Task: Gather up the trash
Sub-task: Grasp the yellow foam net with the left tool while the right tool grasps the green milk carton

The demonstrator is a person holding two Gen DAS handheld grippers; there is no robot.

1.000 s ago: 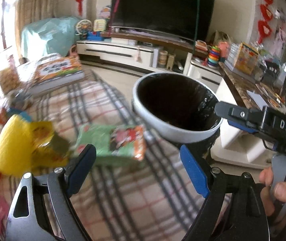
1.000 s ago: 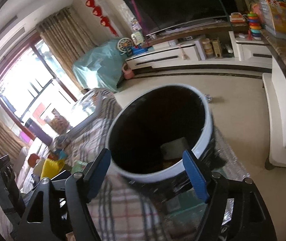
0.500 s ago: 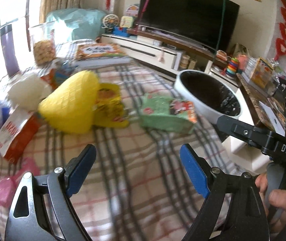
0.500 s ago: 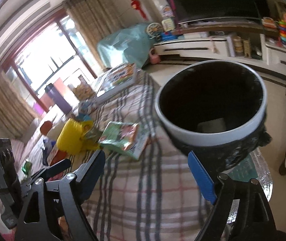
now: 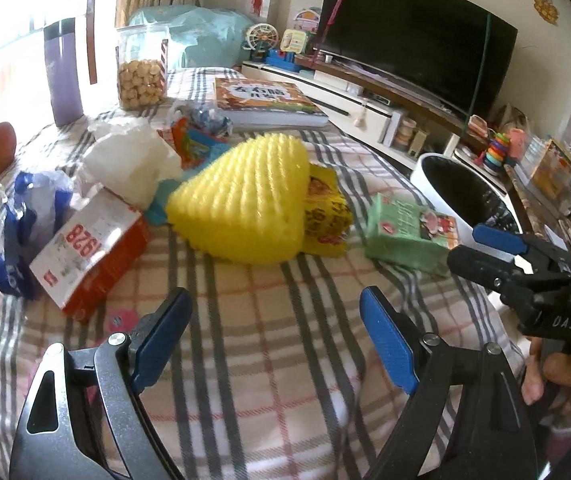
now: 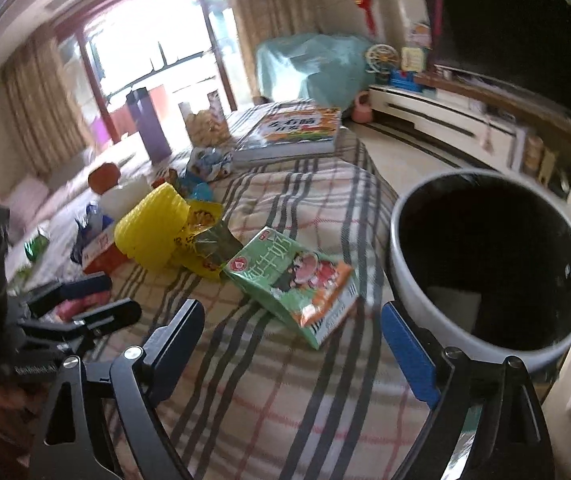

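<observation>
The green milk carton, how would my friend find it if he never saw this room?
Start at the round white-rimmed trash bin beside the plaid-covered table. The flat green milk carton lies on the cloth nearest it. Unlike the yellow foam net behind it, it has a cartoon picture and orange end.

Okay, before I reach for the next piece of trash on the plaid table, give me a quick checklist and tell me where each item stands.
1. Left gripper empty, jaws open: ok.
2. Right gripper empty; its jaws have just been opening, nothing between them: ok.
3. Green milk carton lies flat, nearest the bin, unobstructed: ok.
4. Bin mouth uncovered beside the table edge: ok.
5. Room left in the bin: cannot tell, its inside is dark.
6. Yellow foam net overlaps the yellow wrapper, so not a clean single pick: not ok.
</observation>
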